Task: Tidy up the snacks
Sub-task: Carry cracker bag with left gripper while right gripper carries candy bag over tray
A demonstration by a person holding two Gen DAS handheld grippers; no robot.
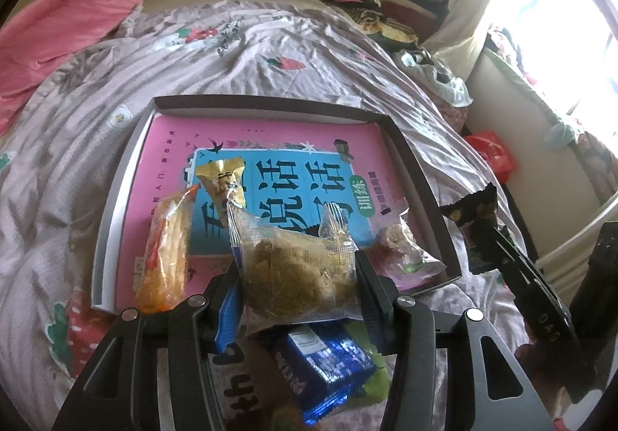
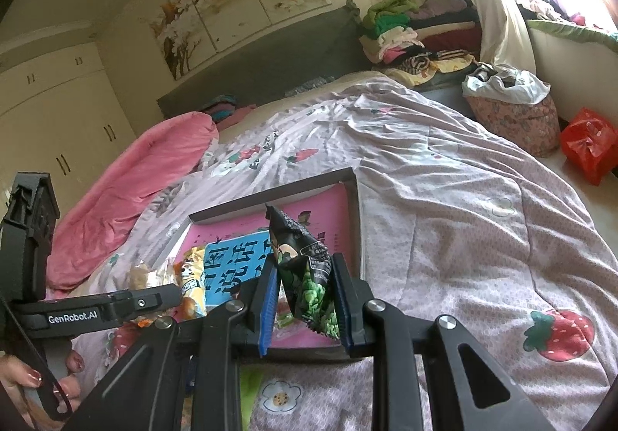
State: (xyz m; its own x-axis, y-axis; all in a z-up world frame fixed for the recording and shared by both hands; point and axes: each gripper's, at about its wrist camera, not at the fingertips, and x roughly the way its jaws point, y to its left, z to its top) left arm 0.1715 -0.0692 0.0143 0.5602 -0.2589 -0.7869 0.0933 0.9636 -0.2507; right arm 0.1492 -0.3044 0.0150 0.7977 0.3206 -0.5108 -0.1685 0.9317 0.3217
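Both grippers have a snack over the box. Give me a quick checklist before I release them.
1. Left gripper shut on clear packet of brown floss cake: ok.
2. Right gripper shut on black-and-green snack pouch: ok.
3. Shallow dark-rimmed cardboard box lying open: ok.
4. Free space on pink-and-blue book inside box: ok.
5. Pouch above the box, not the bedspread: cannot tell.
6. Blue foil packet outside box: not ok.

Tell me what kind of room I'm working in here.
Almost certainly a bedroom: the tray sits on a bed with strawberry-print bedding, a padded headboard stands behind it, and built-in wardrobes line the wall.
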